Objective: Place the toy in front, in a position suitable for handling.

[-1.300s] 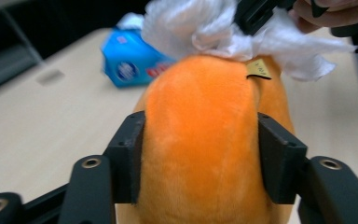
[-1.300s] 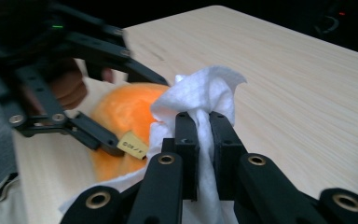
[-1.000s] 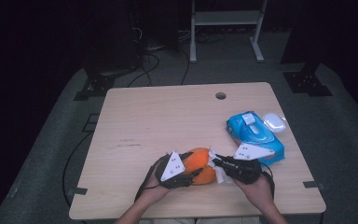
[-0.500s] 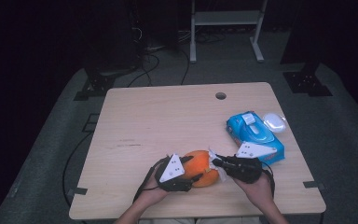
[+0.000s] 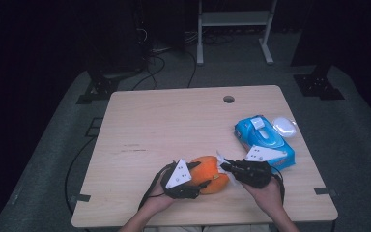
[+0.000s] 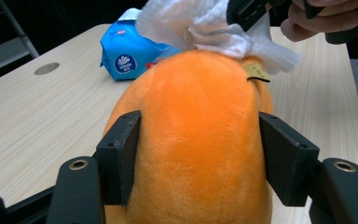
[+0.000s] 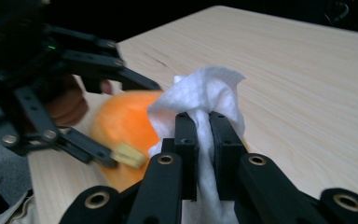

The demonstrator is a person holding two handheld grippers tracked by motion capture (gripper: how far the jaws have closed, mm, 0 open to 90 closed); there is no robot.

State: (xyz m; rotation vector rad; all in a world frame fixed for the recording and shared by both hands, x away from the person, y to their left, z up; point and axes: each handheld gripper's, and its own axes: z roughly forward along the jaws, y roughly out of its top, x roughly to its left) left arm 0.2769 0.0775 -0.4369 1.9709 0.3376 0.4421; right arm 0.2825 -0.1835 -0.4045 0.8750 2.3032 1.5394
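Plush orange toy [image 5: 206, 173] sat near the front edge of the tabletop [image 5: 174, 125], pretty much right between the two hands. The left claw [image 6: 198, 158] was clamped around it — in the left gripper view you could see both black jaws pressed flat against the fuzzy sides, one on each side of the body. The right claw [image 7: 200, 140] had its jaws squeezed together on a white wipe [image 7: 205, 93], with the crumpled cloth sticking out above the tips and trailing down between them. From the left gripper view that wipe [image 6: 205, 23] was bunched up and touching the far end of the toy, right beside a small tan tag [image 6: 257, 72] on the plush. Same tag showed in the right gripper view as a little pale rectangle on the orange surface. In the high view the right claw [image 5: 224, 166] met the toy from the person's right side, and the left claw [image 5: 200, 186] held it from the left, with the grey three-cornered plate sitting on top of each gripper. Off to the right on the tabletop lay a blue wipes packet [image 5: 263, 142] — flat on its back, lid side up — and a small white lid-like piece [image 5: 284, 125] rested just beside it near the tabletop's right edge. A round cable hole [image 5: 228, 99] sat near the far edge.
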